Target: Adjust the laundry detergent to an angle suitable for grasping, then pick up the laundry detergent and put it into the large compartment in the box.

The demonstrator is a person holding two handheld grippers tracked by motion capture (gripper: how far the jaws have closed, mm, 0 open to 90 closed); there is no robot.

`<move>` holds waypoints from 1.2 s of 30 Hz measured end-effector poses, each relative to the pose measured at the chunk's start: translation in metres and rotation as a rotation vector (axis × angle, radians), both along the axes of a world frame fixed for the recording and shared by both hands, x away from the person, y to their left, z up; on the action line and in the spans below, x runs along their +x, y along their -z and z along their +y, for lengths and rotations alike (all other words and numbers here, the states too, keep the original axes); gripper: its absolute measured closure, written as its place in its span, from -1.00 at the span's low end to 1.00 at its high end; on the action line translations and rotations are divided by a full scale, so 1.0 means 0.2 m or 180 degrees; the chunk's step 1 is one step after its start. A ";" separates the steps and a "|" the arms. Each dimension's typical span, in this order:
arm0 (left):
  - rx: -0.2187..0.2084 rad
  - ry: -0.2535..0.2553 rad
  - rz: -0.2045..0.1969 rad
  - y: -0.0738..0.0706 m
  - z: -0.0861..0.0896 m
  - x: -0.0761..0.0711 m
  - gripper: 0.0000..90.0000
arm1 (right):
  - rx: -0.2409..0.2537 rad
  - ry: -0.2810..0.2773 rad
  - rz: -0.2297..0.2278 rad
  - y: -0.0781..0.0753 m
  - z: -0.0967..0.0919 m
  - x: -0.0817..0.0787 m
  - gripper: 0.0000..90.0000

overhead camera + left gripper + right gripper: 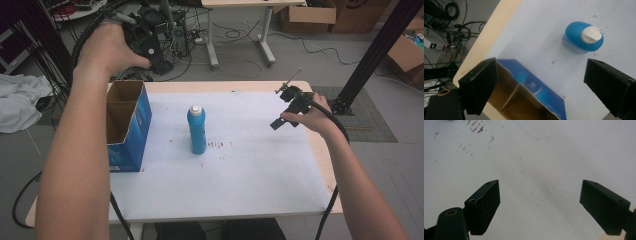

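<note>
I see the blue bottle [197,129] standing upright with its white cap on, about mid-tabletop [300,195] on the white sheet [240,180]. At its left, near the left edge, the blue carton [131,131] stands open-topped. My right tool [286,116] hangs over the sheet's right side, jaws apart, nothing between them. Farthest, my left tool [150,47] is raised above the carton, jaws apart and empty, looking down on the bottle.
</note>
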State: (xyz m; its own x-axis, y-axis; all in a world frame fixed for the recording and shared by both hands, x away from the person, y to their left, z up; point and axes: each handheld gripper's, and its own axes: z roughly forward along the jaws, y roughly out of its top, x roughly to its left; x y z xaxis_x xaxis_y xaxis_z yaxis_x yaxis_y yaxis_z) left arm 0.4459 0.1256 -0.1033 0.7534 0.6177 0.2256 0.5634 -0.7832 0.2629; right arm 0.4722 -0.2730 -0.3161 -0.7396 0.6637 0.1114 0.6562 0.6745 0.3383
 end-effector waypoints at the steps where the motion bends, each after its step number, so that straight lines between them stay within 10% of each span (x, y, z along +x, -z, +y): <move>1: 0.0002 -0.0007 0.0002 0.00 0.00 0.00 -0.72 | -0.0002 -0.0017 0.0000 0.00 0.00 0.00 -0.63; 19: 0.0058 -0.0122 0.0041 0.01 -0.02 -0.01 -0.70 | 0.0034 -0.0036 -0.0010 0.02 -0.01 -0.01 -0.62; 36: -0.0309 -0.0140 -0.0033 0.07 -0.13 -0.09 -0.71 | 0.0111 -0.0013 -0.0079 0.02 -0.05 -0.03 -0.60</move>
